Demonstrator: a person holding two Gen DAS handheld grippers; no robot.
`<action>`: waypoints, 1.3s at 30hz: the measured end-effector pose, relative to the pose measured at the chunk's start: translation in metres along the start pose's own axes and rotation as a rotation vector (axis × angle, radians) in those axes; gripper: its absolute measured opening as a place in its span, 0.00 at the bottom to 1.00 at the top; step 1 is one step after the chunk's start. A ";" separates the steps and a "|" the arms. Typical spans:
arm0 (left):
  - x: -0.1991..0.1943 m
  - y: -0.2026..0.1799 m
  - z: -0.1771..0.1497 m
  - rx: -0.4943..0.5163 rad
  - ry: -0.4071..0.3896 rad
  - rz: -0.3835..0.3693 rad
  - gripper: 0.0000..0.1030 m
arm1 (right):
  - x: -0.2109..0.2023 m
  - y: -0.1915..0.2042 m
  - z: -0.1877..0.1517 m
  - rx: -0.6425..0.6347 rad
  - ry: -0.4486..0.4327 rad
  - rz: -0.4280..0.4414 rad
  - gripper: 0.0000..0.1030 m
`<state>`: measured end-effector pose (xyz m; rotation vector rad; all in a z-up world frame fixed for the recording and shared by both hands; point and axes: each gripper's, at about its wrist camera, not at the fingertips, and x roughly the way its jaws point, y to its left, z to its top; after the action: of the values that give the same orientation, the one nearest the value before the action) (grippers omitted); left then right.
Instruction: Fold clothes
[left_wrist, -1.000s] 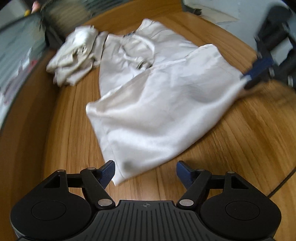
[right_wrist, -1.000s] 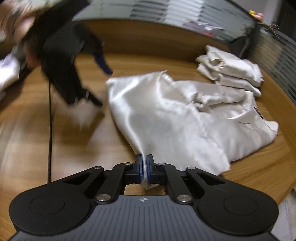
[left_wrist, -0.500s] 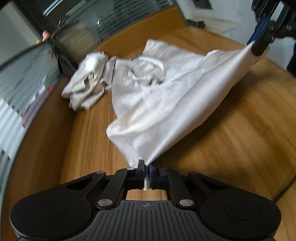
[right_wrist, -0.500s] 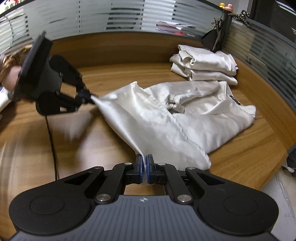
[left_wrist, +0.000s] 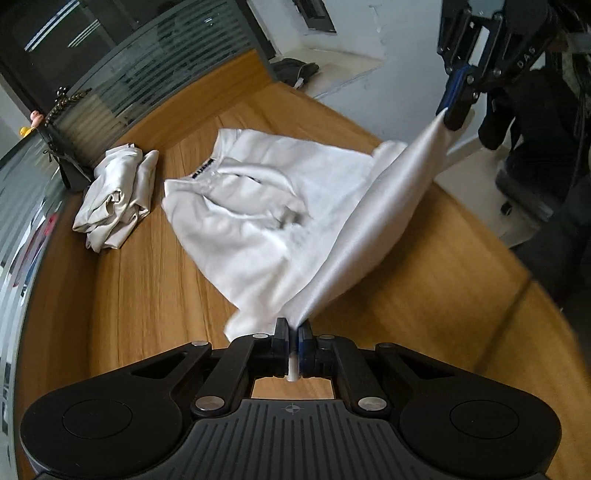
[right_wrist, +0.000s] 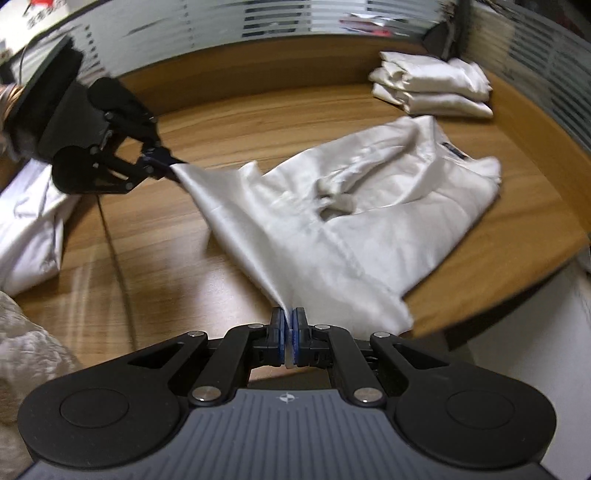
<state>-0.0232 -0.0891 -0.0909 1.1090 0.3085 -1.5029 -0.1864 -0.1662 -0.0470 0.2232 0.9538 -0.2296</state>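
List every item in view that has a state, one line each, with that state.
left gripper: shut on a corner of the white shirt hem.
right gripper: shut on the other hem corner.
white shirt: hem lifted taut between both grippers, collar end lying on the table.
stack of clothes: folded, at the table's far edge.

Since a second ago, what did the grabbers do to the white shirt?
The left gripper closed on the shirt's near corner. Both grippers, the right gripper still clamped, lifted that edge off the table, stretching it taut. The folded pile stayed put.
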 end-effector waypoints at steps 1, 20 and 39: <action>-0.001 0.003 0.005 -0.009 0.000 0.003 0.06 | -0.004 -0.002 0.000 0.011 -0.003 -0.007 0.04; 0.138 0.113 0.083 -0.208 0.118 0.033 0.08 | 0.084 -0.140 0.079 0.127 -0.004 -0.209 0.04; 0.120 0.131 0.039 -0.429 0.057 -0.044 0.45 | 0.074 -0.156 0.056 0.159 -0.065 -0.196 0.33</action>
<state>0.0898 -0.2294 -0.1121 0.8048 0.6646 -1.3609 -0.1470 -0.3384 -0.0905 0.2664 0.8936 -0.4909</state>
